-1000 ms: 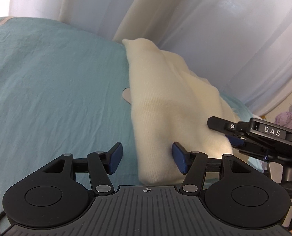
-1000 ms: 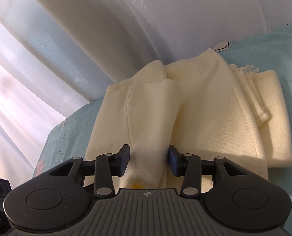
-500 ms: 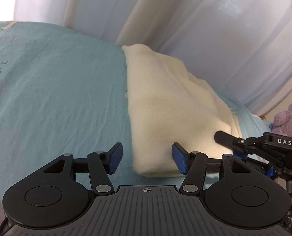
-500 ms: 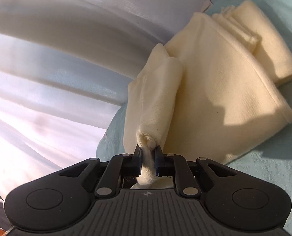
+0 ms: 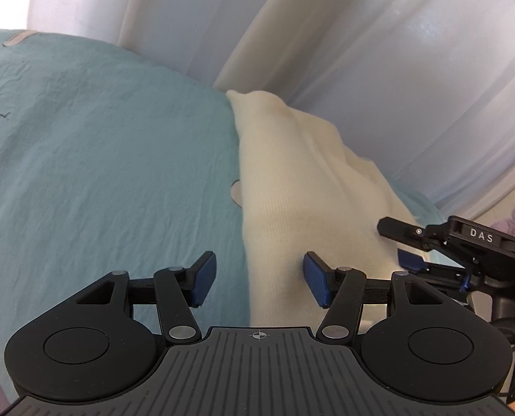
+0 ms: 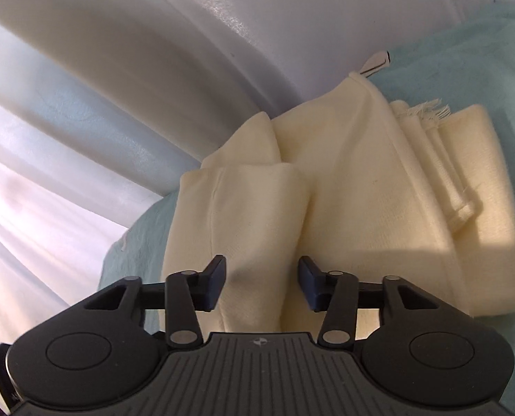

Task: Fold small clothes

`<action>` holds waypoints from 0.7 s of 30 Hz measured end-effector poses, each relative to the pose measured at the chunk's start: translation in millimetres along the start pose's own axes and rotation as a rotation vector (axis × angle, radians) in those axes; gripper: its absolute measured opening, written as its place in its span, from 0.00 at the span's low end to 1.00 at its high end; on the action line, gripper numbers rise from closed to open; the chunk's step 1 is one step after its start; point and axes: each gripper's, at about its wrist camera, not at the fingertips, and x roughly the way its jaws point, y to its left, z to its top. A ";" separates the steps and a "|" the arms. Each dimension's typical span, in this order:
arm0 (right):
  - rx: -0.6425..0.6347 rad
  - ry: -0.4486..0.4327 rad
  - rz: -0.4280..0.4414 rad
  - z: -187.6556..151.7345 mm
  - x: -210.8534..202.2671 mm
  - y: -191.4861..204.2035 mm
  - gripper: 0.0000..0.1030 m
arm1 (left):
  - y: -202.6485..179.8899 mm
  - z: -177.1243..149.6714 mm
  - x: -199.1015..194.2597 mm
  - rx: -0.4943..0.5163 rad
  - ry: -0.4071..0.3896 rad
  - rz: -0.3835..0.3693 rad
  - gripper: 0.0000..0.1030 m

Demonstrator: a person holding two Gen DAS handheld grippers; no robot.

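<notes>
**A:** Start at your left. What is under your left gripper (image 5: 259, 279)?

**B:** Your left gripper hangs with its jaws apart and nothing clasped. Its left pad is over the teal bedsheet (image 5: 101, 173); its right pad is over the near edge of the cream garment (image 5: 292, 180), and I cannot tell whether it touches the cloth.

**A:** And where is the garment lying?

**B:** It lies folded on the sheet, running away from you to the white curtain (image 5: 378, 69) behind the bed. From your right wrist you see it in layers (image 6: 378, 190), with a frayed edge at its far right.

**A:** My right gripper?

**B:** Your right gripper (image 6: 261, 282) has just been opening. A folded flap (image 6: 250, 215) of the garment sits between its jaws, but the pads stand off it on both sides, so it is let go. From the left wrist it shows over the garment's right side (image 5: 404, 246).
</notes>
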 end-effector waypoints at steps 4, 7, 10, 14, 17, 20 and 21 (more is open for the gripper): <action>0.010 0.015 0.021 6.6 18.1 -1.0 0.33 | -7.9 3.2 5.5 0.040 0.000 0.001 0.60; 0.089 0.051 0.106 9.1 27.8 -9.2 0.33 | -9.0 2.7 8.7 0.044 0.009 -0.007 0.60; 0.089 0.081 0.145 10.5 38.5 -8.4 0.28 | -6.0 0.3 11.1 0.029 0.017 -0.018 0.60; -0.095 0.033 -0.001 6.4 36.3 20.2 0.14 | -6.6 0.0 7.9 0.011 0.024 -0.013 0.61; -0.322 -0.053 -0.136 -3.3 22.4 58.7 0.13 | -11.7 0.9 -1.5 0.018 -0.005 0.001 0.61; -0.450 -0.137 -0.218 -6.2 6.4 79.7 0.13 | -19.3 2.5 -9.3 0.033 -0.027 0.002 0.61; -0.474 -0.154 -0.243 -4.2 1.5 83.4 0.13 | -22.3 2.1 -10.1 0.041 -0.022 -0.005 0.61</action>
